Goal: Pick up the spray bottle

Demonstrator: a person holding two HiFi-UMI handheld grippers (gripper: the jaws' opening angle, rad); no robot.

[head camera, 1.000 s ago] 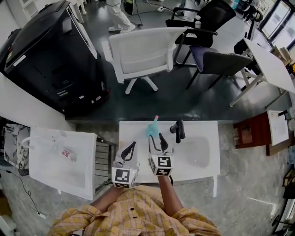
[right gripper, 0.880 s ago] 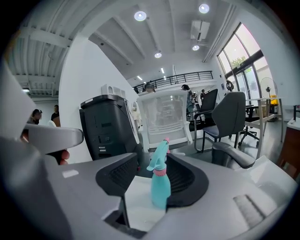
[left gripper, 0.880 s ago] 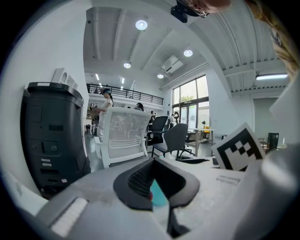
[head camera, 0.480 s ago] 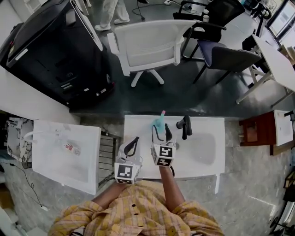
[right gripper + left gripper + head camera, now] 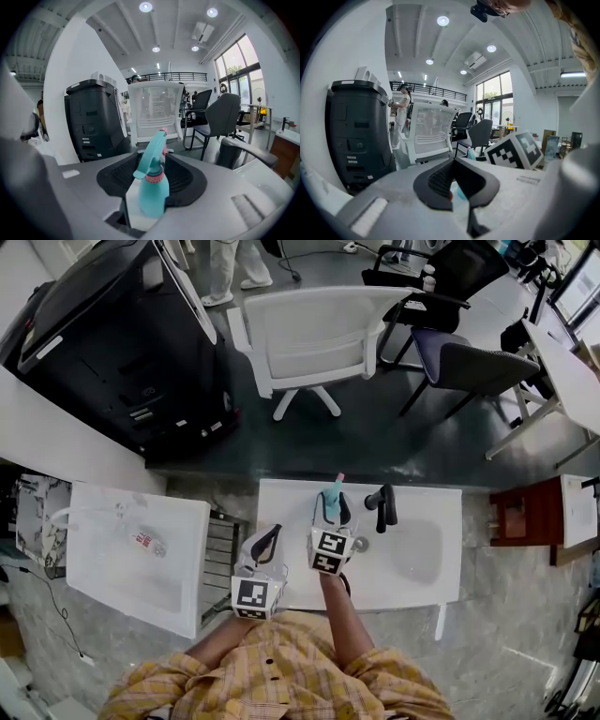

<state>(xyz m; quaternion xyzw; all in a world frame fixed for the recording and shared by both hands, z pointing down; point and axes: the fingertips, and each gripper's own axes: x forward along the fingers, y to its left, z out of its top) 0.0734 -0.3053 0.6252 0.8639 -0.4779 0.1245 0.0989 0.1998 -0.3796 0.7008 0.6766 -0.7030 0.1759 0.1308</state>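
Note:
A teal spray bottle (image 5: 335, 495) with a pink nozzle stands upright near the far edge of the white table (image 5: 422, 521). My right gripper (image 5: 332, 509) reaches forward around it. In the right gripper view the bottle (image 5: 153, 190) stands between the two black pads (image 5: 183, 176), with a narrow gap on its left side; the jaws are closing on it. My left gripper (image 5: 271, 533) hovers at the table's near left corner, tips together and holding nothing. In the left gripper view its jaws (image 5: 454, 164) meet at the tips, and the right gripper's marker cube (image 5: 514, 150) shows beyond them.
A black tap (image 5: 382, 507) stands just right of the bottle, beside a shallow basin in the table. A white office chair (image 5: 309, 334) and dark chairs (image 5: 459, 357) stand beyond the table. A big black machine (image 5: 112, 343) is far left; a white side table (image 5: 131, 563) is at left.
My right gripper has moved forward and down, so the bottle now stands between its jaws instead of ahead of them. The left gripper has stayed in place.

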